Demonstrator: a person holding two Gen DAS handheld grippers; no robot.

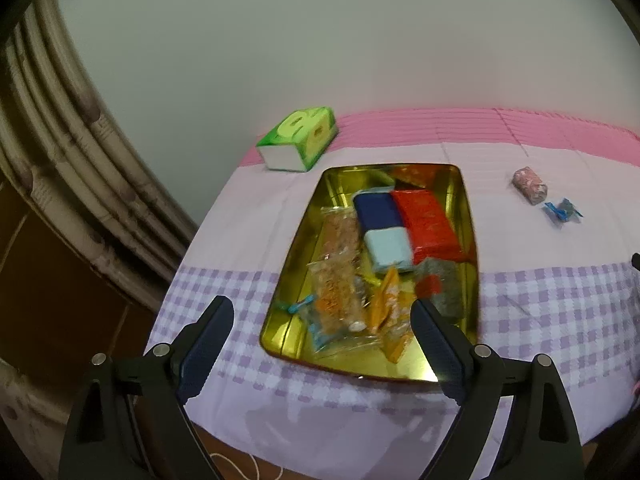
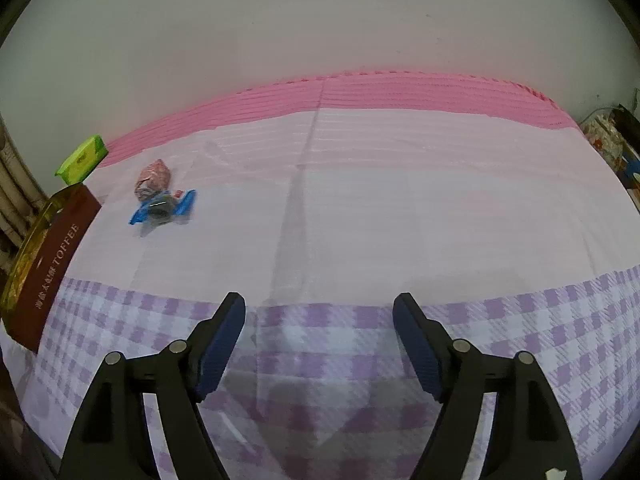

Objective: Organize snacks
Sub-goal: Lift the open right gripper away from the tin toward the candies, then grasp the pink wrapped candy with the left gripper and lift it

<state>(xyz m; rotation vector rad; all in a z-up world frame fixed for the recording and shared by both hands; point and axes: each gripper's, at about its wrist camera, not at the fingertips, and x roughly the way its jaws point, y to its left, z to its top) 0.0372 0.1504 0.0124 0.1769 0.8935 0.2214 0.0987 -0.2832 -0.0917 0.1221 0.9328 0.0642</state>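
The left gripper (image 1: 322, 312) hangs spread over the gold tin's (image 1: 470, 216) near end; the right gripper (image 2: 319, 310) gapes empty above the table's (image 2: 400, 200) checked near edge.

Green cardboard tissue box (image 1: 298, 136) rests at far left edge of pink-and-purple checked tablecloth (image 2: 360, 184), beside plain white wall (image 1: 320, 40)

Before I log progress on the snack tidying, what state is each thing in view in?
Left gripper: open, empty, above the tin's near end.
Right gripper: open, empty, over bare cloth.
Gold tin: lidless, partly filled with snacks.
Red packet: lying flat inside the tin.
Pink wrapped snack: loose on the cloth, outside the tin.
Blue wrapped candy: loose on the cloth beside it.
Green tissue pack: lying at the cloth's far corner.
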